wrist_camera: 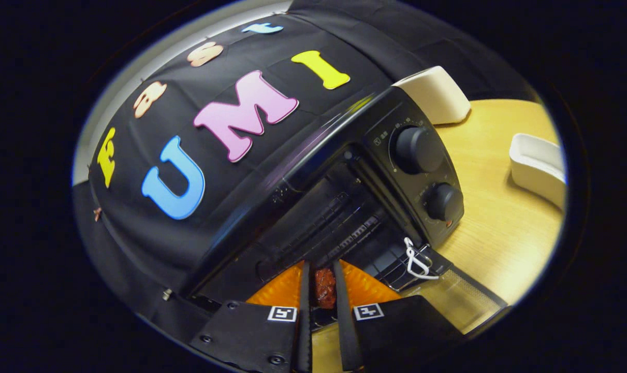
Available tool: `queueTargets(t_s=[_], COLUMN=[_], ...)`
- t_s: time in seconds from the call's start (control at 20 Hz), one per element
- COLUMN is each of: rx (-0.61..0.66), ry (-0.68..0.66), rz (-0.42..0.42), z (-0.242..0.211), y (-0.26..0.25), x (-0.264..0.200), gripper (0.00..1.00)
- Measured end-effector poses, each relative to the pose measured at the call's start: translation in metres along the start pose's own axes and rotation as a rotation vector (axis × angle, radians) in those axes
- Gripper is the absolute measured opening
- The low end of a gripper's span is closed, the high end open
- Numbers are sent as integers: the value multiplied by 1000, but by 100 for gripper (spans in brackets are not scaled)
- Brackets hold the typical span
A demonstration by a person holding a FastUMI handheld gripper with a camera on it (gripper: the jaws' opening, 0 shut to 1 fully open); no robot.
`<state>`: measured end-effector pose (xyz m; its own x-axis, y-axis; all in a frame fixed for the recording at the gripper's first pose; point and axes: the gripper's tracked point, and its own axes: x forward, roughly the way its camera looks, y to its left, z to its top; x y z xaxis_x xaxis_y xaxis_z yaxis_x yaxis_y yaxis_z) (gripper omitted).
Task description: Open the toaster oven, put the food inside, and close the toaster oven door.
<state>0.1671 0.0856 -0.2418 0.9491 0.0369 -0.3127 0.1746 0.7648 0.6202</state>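
A black toaster oven (pixel 344 155) stands on the wooden table with its glass door (pixel 448 295) folded down and open. Its dark inside with a wire rack (pixel 344 233) lies just ahead of my fingers. My gripper (pixel 323 298) is shut on a small reddish-brown piece of food (pixel 324 287), which both fingers press between them at the oven's mouth, over the lowered door. A white cord loop (pixel 416 261) hangs at the door's hinge side. Two black knobs (pixel 417 150) sit on the oven's control panel.
A white dish (pixel 538 166) lies on the wooden table (pixel 499 228) beyond the oven's knob side. Another white container (pixel 437 93) stands behind the oven. The black booth cloth hangs behind and to the other side of the oven.
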Motion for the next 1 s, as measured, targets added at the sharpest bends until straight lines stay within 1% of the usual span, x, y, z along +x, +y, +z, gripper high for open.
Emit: queueTargets(t_s=[0.05, 0.25, 0.3, 0.35, 0.6, 0.8, 1.0], rx=[-31, -108, -138, -165, -328, -467, -607], ry=[6, 34, 41, 50, 127, 182, 219], rz=[5, 47, 50, 57, 83, 55, 70], z=[-2, -6, -9, -11, -20, -17, -16], y=[0, 11, 12, 15, 20, 11, 6], x=[-3, -14, -17, -23, -56, -86, -119], gripper=[28, 82, 88, 97, 98, 98, 98])
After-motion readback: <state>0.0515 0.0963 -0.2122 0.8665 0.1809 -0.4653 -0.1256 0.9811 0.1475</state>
